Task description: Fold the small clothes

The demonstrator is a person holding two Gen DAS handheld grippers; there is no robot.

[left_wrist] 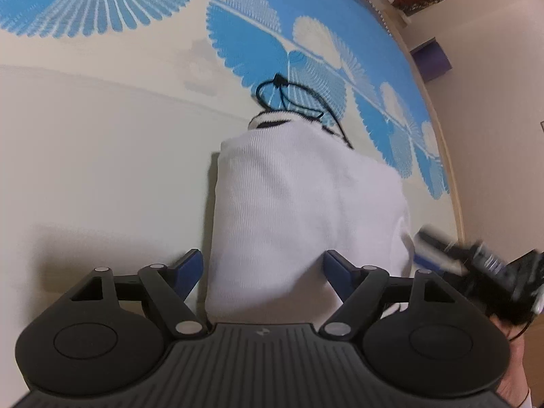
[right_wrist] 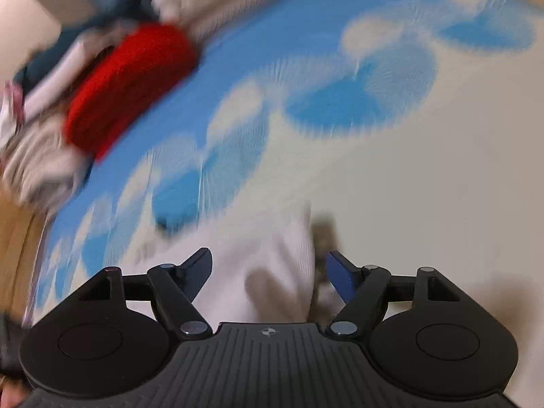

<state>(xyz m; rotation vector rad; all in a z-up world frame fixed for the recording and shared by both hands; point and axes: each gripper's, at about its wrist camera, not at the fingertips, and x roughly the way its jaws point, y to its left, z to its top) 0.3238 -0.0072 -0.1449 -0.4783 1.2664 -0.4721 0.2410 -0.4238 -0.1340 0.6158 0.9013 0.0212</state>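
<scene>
Straddling the white garment on our blue-patterned mat, left gripper and right gripper gape wide (gripping nothing); red clothes lie beyond it.

A cream mat with blue fan patterns is filling my view; pale flooring is showing at the right edge beyond it.
</scene>
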